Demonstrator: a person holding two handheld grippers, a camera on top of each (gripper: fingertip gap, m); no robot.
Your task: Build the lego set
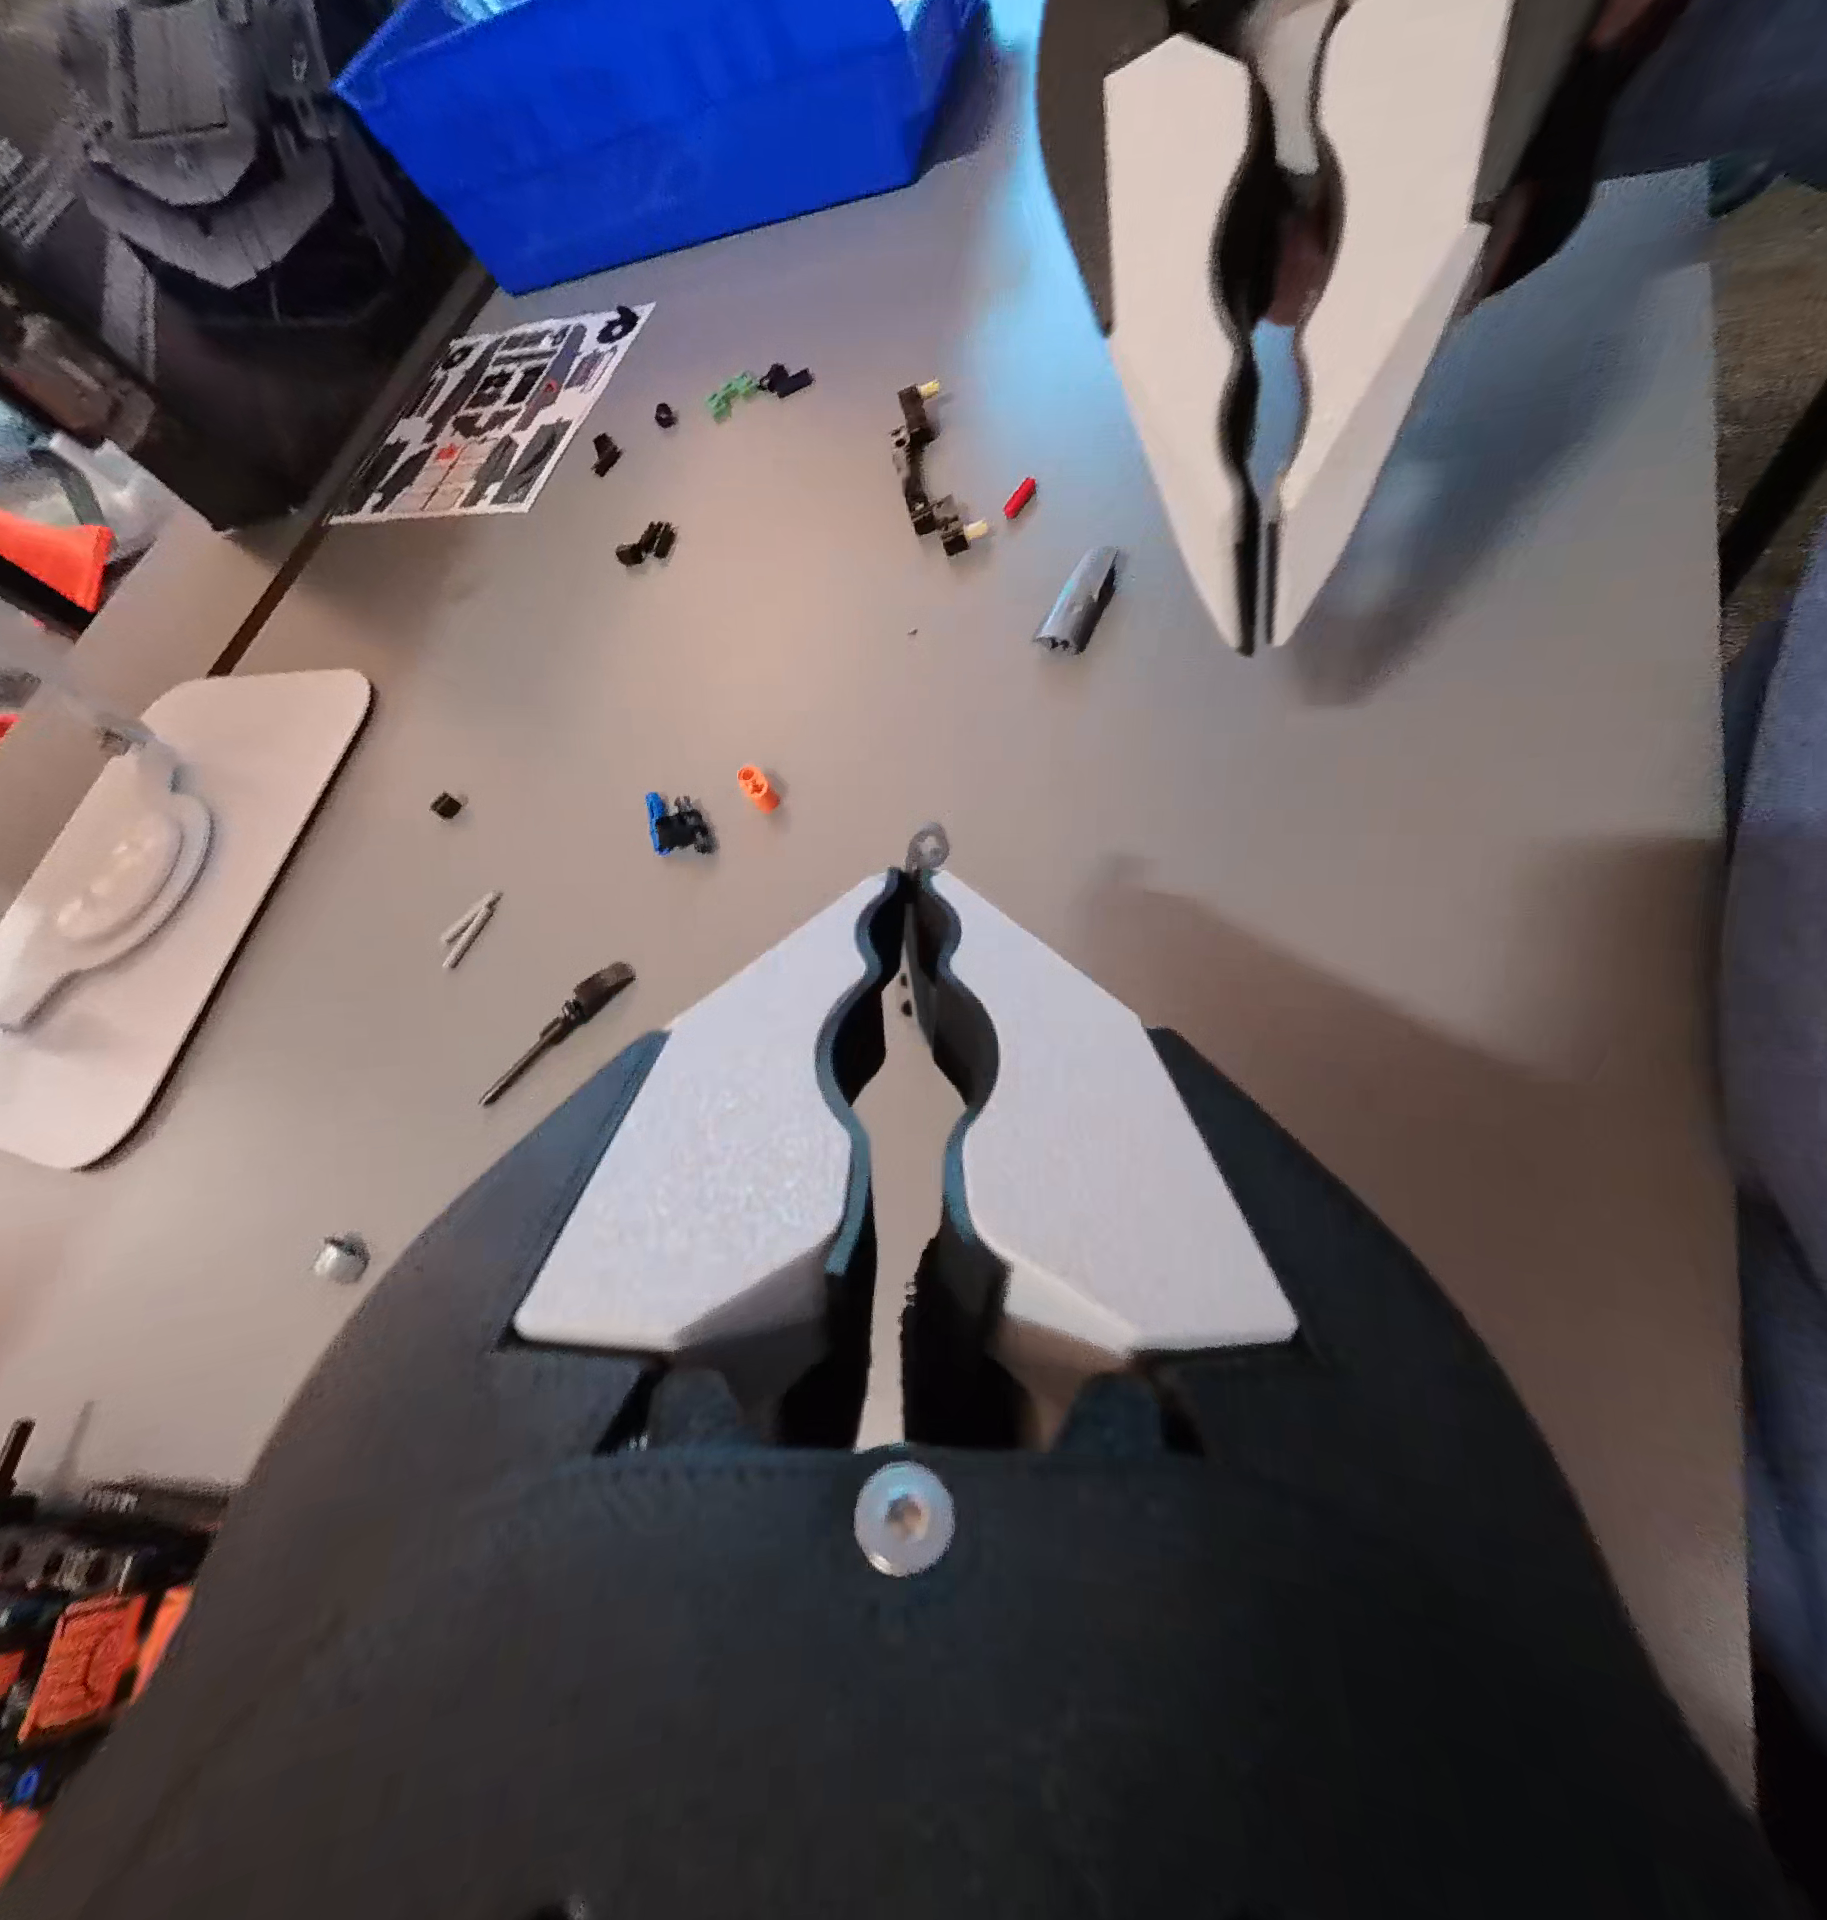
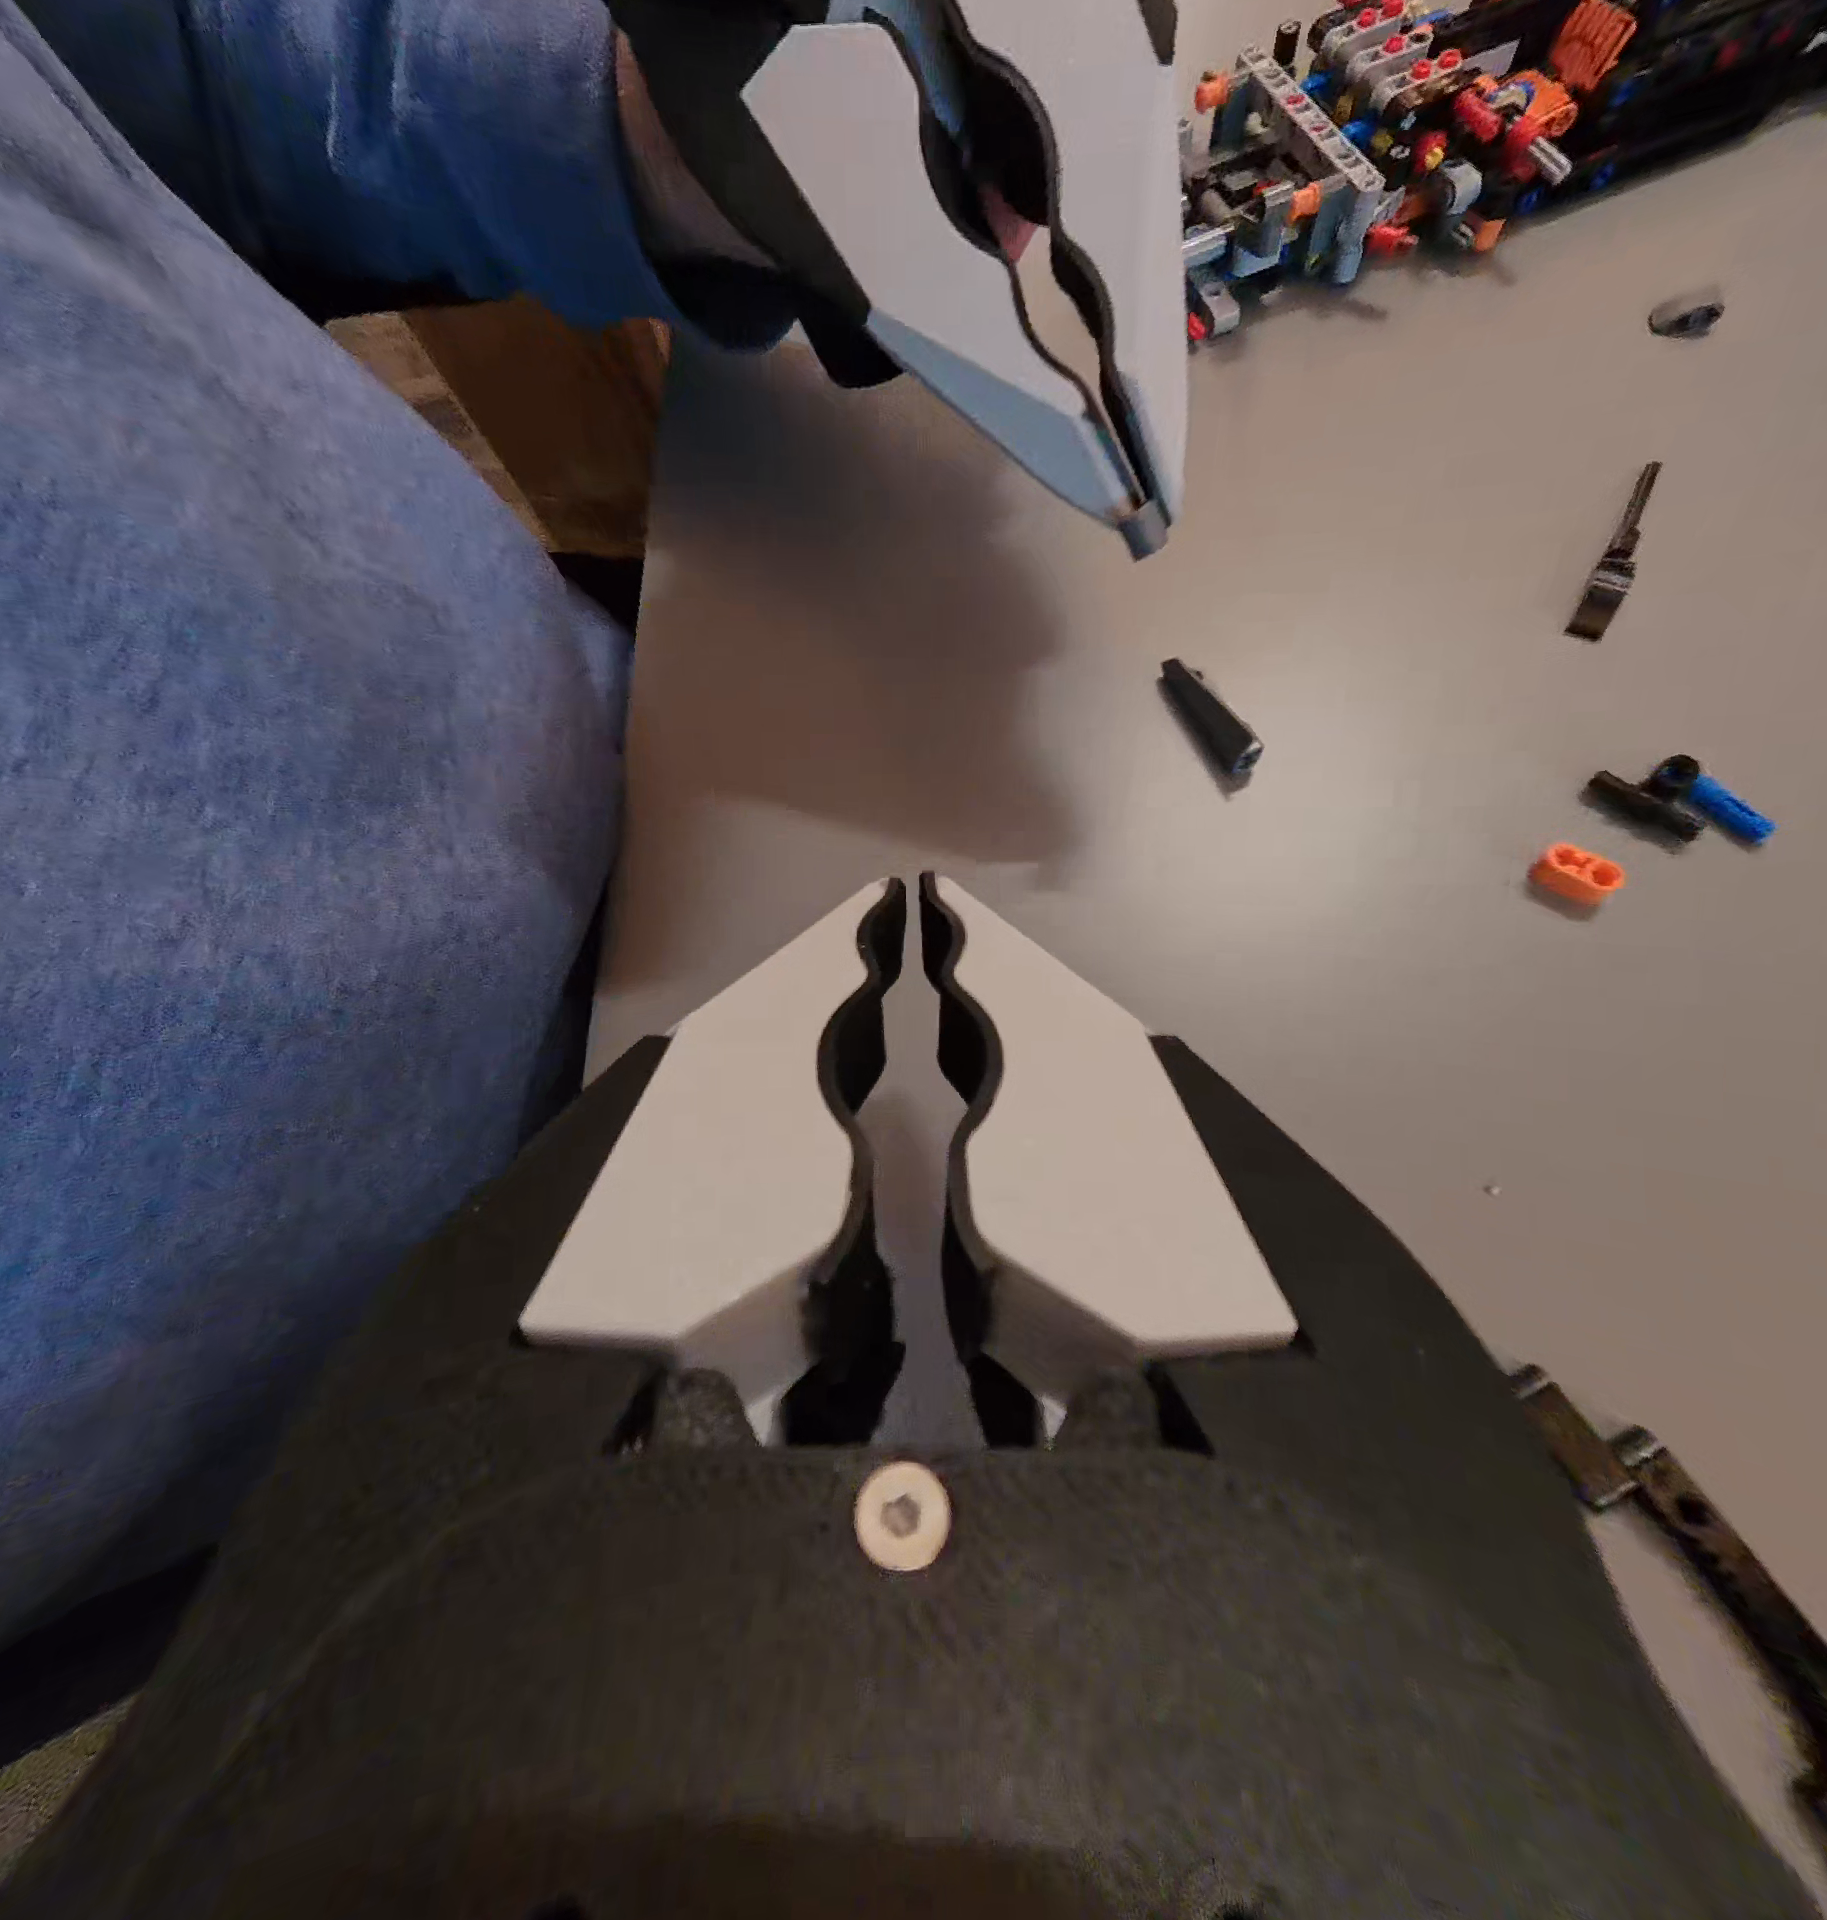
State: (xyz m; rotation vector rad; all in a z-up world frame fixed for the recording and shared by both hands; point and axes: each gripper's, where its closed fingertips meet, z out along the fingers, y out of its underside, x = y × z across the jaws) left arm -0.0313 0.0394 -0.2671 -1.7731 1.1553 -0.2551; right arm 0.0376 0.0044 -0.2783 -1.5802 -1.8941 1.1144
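Landmark: the orange two-hole piece (image 1: pixel 757 787) is lying on the grey bench (image 1: pixel 1304 935); all places below are being given from it, in the left wrist view unless said otherwise.
Far left: a pale mat (image 1: pixel 161 904) is lying near the bench edge, with a clear holder resting on it.
Upper left: a sticker sheet (image 1: pixel 493 416) is lying flat beyond the orange piece, beside a dark box (image 1: pixel 192 208); a blue bin (image 1: pixel 660 135) is standing farther back.
Lower left: a black axle-like part (image 1: pixel 561 1029) and two thin grey pins (image 1: pixel 470 928) are lying apart from each other.
Just left: a blue-and-black connector (image 1: pixel 675 823) is sitting close beside the orange piece.
Left tool: the left tool (image 1: pixel 914 883) is hovering just right of and nearer than the orange piece, its tips pinching a small grey ring-ended part (image 1: pixel 928 844) that is sticking out past them.
Beyond, right: a black frame with tan pins (image 1: pixel 924 468), a red pin (image 1: pixel 1019 498) and a grey curved panel (image 1: pixel 1077 613) are lying well past the orange piece.
Right tool: the right tool (image 2: pixel 913 883) is hanging over bare bench, its tips nearly together with a thin gap and nothing between them.
Right wrist view: the partly built model (image 2: pixel 1460 135) is standing at the far side of the bench, well beyond the orange piece (image 2: pixel 1575 871).
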